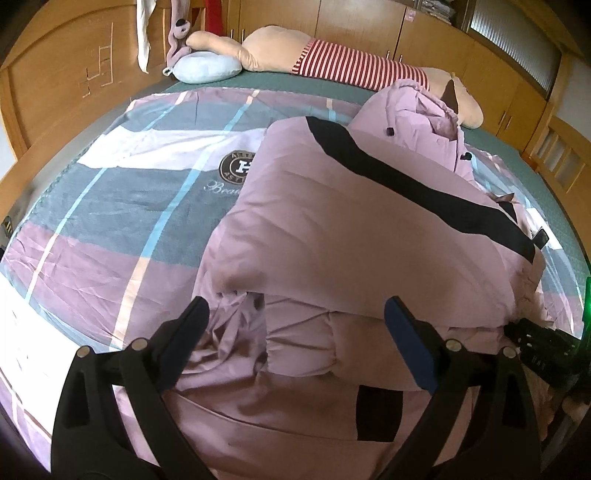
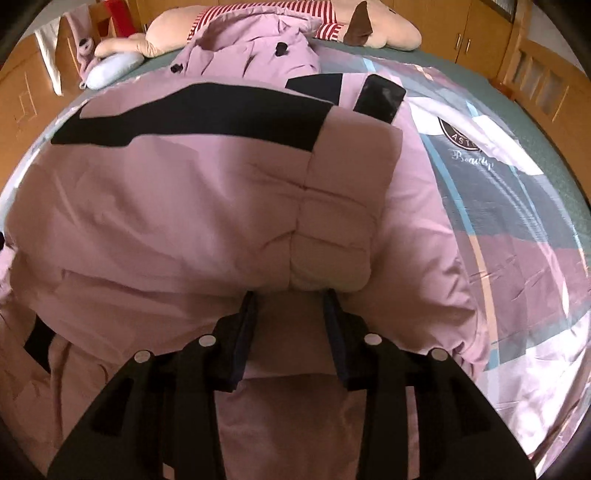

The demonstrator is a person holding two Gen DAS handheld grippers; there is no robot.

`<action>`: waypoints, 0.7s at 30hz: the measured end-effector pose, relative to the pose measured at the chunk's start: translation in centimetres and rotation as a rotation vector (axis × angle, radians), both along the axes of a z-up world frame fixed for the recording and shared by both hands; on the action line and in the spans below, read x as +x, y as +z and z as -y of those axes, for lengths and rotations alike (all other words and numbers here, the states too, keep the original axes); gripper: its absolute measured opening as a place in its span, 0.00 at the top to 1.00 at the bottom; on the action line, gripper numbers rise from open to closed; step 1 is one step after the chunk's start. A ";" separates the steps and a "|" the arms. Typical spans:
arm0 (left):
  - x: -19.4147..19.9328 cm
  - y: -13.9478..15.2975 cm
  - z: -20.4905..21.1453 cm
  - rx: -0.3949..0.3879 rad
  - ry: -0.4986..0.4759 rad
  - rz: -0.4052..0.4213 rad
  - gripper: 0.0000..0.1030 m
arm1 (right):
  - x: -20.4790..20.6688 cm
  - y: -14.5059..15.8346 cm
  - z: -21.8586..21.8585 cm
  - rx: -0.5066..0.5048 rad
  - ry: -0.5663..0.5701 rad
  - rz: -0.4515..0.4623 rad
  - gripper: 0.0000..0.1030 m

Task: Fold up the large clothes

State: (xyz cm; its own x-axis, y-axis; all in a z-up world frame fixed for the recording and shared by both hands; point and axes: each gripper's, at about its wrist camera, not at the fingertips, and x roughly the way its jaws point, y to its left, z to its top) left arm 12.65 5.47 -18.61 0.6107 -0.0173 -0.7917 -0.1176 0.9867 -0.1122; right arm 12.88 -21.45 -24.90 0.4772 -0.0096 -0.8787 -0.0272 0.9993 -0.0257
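Pink padded coat with black stripes, lying partly folded on a bed with a green sheet, on top of a checked quilt cover in mauve, grey and white that bears a round emblem. In the left wrist view the coat occupies the middle and right of the bed, its hood at the far end and a folded panel raised over the near part. Left tongs hang above the near folds with the jaws wide apart; the padded fabric lies below and between them, and the pads do not press on it. In the right wrist view the coat fills the left and centre, with a black diagonal band across its far part and a black rectangular tab just right of that band. Right tongs stand partly open with the fingertips at the near edge of a puffed fold; a strip of pink fabric shows between the jaws, but whether the pads press on it cannot be told. Beyond the coat, along the far edge of the bed, lie a large plush toy in a red-and-white striped shirt and a pale blue cushion. Wooden wardrobes line the far wall.
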 end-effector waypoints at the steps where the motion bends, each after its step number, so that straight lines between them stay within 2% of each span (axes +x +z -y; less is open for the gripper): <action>1: 0.1 -0.1 0.0 -0.002 -0.001 -0.007 0.06 | -0.1 0.0 0.0 -0.007 0.003 0.005 0.62; 4: 0.1 -0.4 0.3 0.000 -0.006 -0.019 0.06 | -0.7 1.0 0.2 0.017 -0.027 0.031 0.61; 8: 0.1 -0.6 0.6 0.020 -0.015 -0.021 0.05 | -1.8 3.1 1.3 0.095 -0.077 0.135 0.61; 10: 0.2 -0.7 0.7 0.026 -0.020 -0.027 0.04 | -2.0 3.4 1.5 0.090 -0.098 0.168 0.51; 11: 0.2 -0.8 0.8 0.027 -0.023 -0.032 0.04 | -1.8 3.5 1.6 0.089 -0.107 0.177 0.43; 15: 0.4 -1.2 1.0 0.036 -0.029 -0.053 0.04 | -2.0 3.8 1.9 0.110 -0.120 0.203 0.40; 16: 0.4 -1.3 1.0 0.040 -0.028 -0.056 0.04 | -2.3 4.4 1.9 0.112 -0.125 0.232 0.40; 18: 0.5 -1.3 1.0 0.044 -0.025 -0.059 0.04 | -3.1 6.3 2.0 0.069 -0.162 0.352 0.38; 19: 0.5 -1.4 0.9 0.043 -0.022 -0.061 0.04 | -3.8 7.1 2.2 0.041 -0.188 0.411 0.33; 20: 0.5 -1.4 0.8 0.040 -0.020 -0.062 0.04 | -4.3 7.8 2.3 0.023 -0.207 0.468 0.21; 21: 0.5 -1.4 0.8 0.037 -0.018 -0.063 0.04 | -4.7 8.4 2.5 0.019 -0.216 0.518 0.14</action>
